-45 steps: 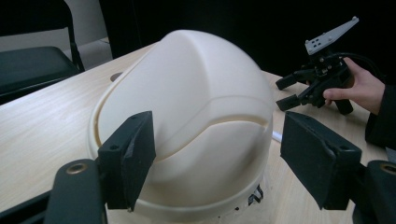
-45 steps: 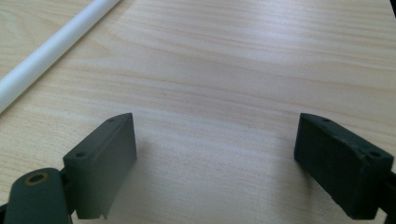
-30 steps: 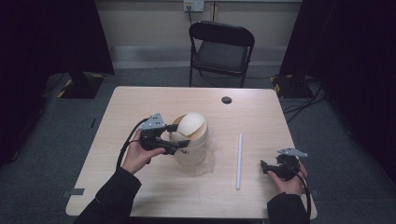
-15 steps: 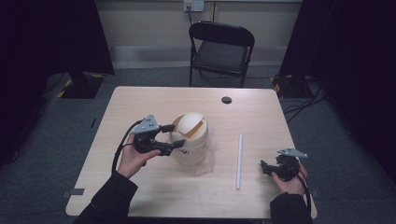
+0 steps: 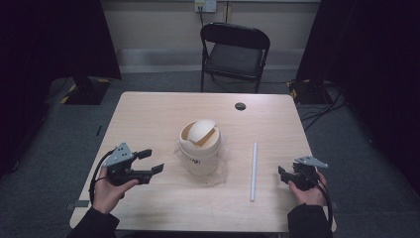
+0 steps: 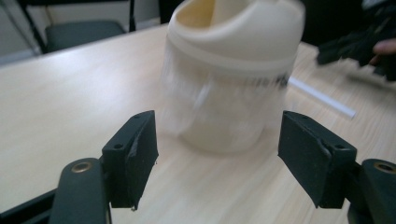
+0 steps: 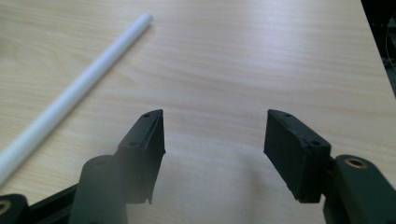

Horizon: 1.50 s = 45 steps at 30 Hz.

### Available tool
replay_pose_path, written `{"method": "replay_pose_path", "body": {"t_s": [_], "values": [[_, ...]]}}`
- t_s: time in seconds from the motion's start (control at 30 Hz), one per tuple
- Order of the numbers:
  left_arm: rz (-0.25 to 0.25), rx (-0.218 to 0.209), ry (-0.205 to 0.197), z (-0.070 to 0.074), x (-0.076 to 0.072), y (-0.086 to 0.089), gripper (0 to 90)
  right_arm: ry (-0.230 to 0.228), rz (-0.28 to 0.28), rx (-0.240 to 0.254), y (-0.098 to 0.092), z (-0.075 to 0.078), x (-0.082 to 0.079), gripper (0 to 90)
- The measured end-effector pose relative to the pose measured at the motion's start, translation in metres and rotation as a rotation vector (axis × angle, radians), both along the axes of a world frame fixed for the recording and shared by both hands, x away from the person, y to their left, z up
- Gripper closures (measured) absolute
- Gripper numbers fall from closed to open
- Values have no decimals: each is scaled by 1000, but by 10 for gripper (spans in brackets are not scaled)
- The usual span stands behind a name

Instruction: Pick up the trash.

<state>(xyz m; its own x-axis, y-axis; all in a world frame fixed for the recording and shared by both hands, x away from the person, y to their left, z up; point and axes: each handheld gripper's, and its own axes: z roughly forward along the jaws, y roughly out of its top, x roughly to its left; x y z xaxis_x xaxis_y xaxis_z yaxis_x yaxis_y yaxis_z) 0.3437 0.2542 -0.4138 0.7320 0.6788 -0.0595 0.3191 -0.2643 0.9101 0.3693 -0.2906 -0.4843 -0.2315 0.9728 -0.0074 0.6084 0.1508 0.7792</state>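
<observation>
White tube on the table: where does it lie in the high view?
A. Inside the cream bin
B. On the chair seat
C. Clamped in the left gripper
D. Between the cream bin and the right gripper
D. The white tube lies flat on the table, apart from the cream bin on one side and the open right gripper on the other.

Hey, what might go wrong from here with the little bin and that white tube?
1. The swing-lid bin sits on a loose clear plastic sheet; a push from the left tongs, open and close beside it, may slide or tip it.
2. The white tube lies loose near the right tongs, whose jaws have just been closing on nothing; a nudge may roll it toward the table edge.
</observation>
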Motion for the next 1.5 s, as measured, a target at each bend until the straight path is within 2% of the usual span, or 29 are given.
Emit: {"method": "replay_pose_path", "body": {"t_s": [0.03,0.07,0.1,0.13,0.17,0.2,0.27,0.3,0.37,0.4,0.43,0.47,0.53,0.57,0.63,0.83,0.87,0.93,0.97,1.0,1.07,1.17,1.23,1.27,1.3,1.33,1.5], "values": [[31,17,36,-12,-4,6,283,-14,12,5,5,7,2,389],[31,17,36,-12,-4,6,284,-24,14,7,7,9,2,391],[43,31,52,-19,-5,10,284,-24,14,7,7,9,2,391],[64,44,74,-29,-7,13,286,-49,24,11,14,13,5,393],[64,44,74,-29,-7,13,287,-49,24,11,14,13,5,393],[96,55,94,-38,-8,16,289,-62,29,17,21,17,9,398],[113,63,105,-43,-8,18,290,-65,36,24,24,19,12,410],[131,74,124,-49,-7,20,299,-52,55,25,33,22,18,417],[142,82,132,-52,-6,20,301,-50,58,24,36,23,19,424],[165,98,142,-59,-6,21,302,-36,73,25,45,25,24,429],[165,98,142,-59,-6,21,305,-36,73,25,45,25,24,429],[176,90,166,-65,-5,22,307,-21,85,25,53,24,28,439],[185,100,181,-70,-4,22,306,0,94,30,60,20,32,445],[185,100,181,-70,-4,22,306,0,94,30,60,20,32,445],[189,141,175,-73,-4,21,307,19,103,26,67,16,36,448],[193,171,182,-78,-4,17,306,60,145,2,81,3,39,485],[189,186,182,-80,-3,15,306,79,157,-4,84,-2,38,506],[192,184,188,-81,-3,15,307,107,161,-30,86,-5,38,521],[192,184,188,-81,-3,15,306,107,161,-30,86,-5,38,521],[184,193,194,-82,-3,14,308,103,167,-42,88,-5,38,574],[184,186,198,-83,-3,13,309,101,172,-43,89,-5,37,601],[179,190,195,-83,-3,13,311,104,179,-49,91,-4,35,689],[180,187,196,-84,-3,13,312,106,179,-49,91,-4,35,695],[179,186,196,-84,-2,13,312,109,177,-47,92,-3,34,753],[179,186,196,-84,-2,13,313,109,177,-47,92,-3,34,753],[179,182,197,-83,-3,14,313,117,174,-48,91,-3,34,799],[176,180,192,-82,-3,14,316,120,179,-49,88,-1,34,801]]}}
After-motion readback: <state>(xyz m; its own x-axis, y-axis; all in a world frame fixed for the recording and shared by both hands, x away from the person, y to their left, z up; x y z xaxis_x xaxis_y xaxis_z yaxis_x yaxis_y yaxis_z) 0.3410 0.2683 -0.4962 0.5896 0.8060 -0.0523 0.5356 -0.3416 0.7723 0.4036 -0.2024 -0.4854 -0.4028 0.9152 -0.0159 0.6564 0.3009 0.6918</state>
